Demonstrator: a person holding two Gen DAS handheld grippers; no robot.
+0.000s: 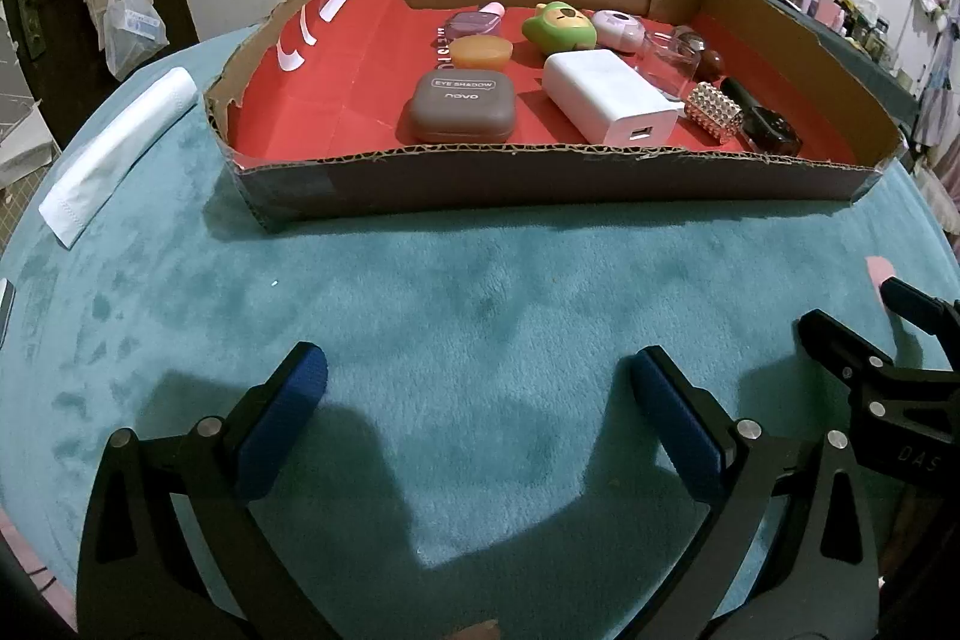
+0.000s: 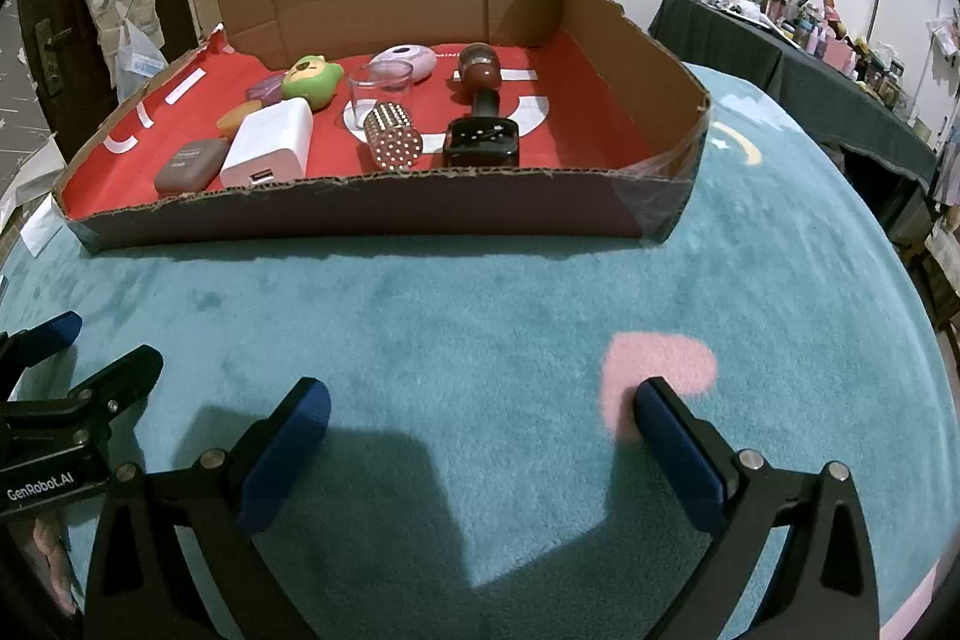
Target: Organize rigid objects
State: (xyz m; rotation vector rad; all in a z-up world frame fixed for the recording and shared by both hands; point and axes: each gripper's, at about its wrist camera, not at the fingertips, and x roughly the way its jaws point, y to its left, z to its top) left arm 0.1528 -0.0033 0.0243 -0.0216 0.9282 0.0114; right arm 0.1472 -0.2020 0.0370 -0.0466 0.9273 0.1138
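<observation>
In front of the cardboard tray point(image 1: 540, 187) a broad stretch of teal cloth point(image 1: 480, 292) was left bare. The tray's left half lay open; its right half was crowded by the white charger point(image 1: 612, 97) and studded cylinder point(image 2: 393, 136).

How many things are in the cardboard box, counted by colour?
Inside the cardboard box:
Purple: 2, clear-lidded case, round case
Green: 1, toy
Orange: 1, soap-like block
Brown: 1, eye shadow case
White: 1, charger
Clear: 1, cup
Silver: 1, studded cylinder
Dark: 2, round-capped bottle, square bottle
Total: 10
</observation>
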